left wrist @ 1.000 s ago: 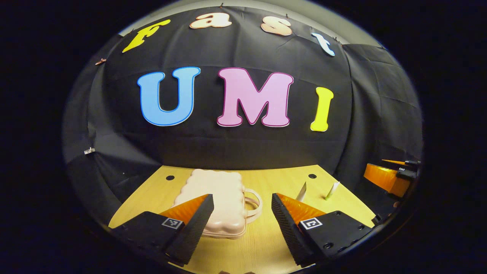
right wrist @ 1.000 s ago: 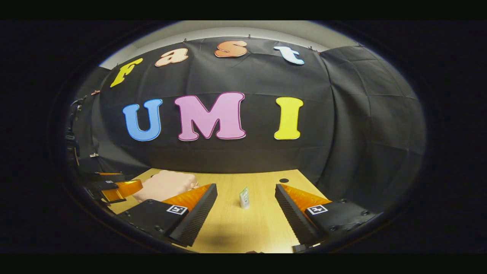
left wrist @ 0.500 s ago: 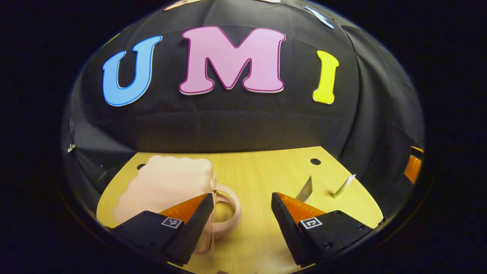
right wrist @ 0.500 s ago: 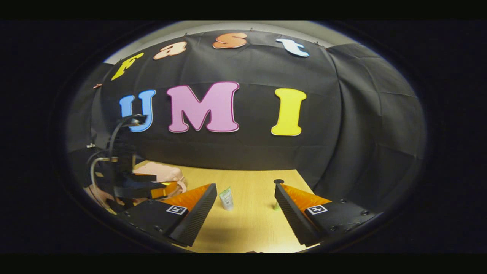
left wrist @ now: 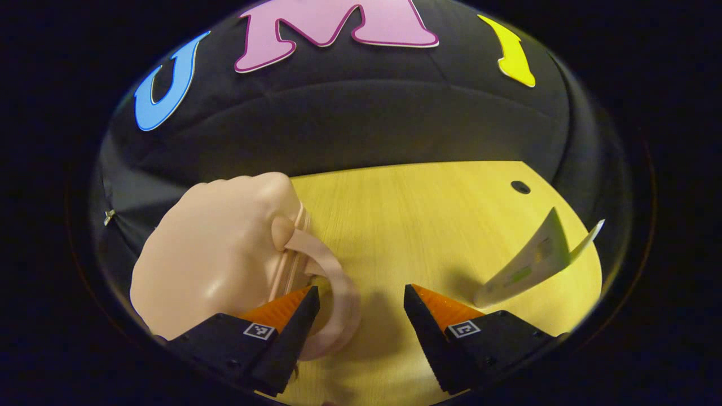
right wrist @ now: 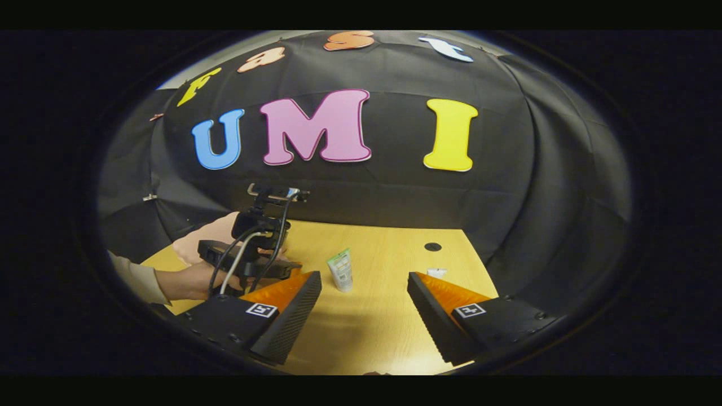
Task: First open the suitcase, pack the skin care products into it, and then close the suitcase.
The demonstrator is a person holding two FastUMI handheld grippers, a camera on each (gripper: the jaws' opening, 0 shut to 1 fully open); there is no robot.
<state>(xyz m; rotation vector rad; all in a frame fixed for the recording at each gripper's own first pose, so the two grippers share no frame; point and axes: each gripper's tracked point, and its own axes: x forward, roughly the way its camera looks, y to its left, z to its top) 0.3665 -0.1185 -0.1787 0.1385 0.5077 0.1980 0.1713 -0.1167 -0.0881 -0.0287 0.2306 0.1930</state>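
Note:
A small pale pink suitcase [left wrist: 217, 256] lies closed on the wooden table [left wrist: 428, 220], its looped handle [left wrist: 338, 293] pointing right. My left gripper [left wrist: 361, 304] is open just above the table, its left finger over the handle's loop. A white and green tube [left wrist: 527, 262] stands to the right of it, with a second thin tube [left wrist: 586, 237] behind. In the right gripper view my right gripper [right wrist: 364, 296] is open over the table; the same tube [right wrist: 340, 270] stands ahead between its fingers. The suitcase [right wrist: 211, 239] shows partly behind the other gripper's body [right wrist: 256, 248] and a hand [right wrist: 189, 280].
Black cloth walls close the booth behind the table and on both sides. A round cable hole [left wrist: 520, 186] sits near the table's far right corner, also seen as a hole [right wrist: 432, 246] in the right gripper view. A small white object [right wrist: 436, 272] lies past my right finger.
My left gripper has moved forward and down to the suitcase's handle, so suitcase and tube loom larger. The right gripper has drifted slightly; the left hand and gripper now show further in its view.

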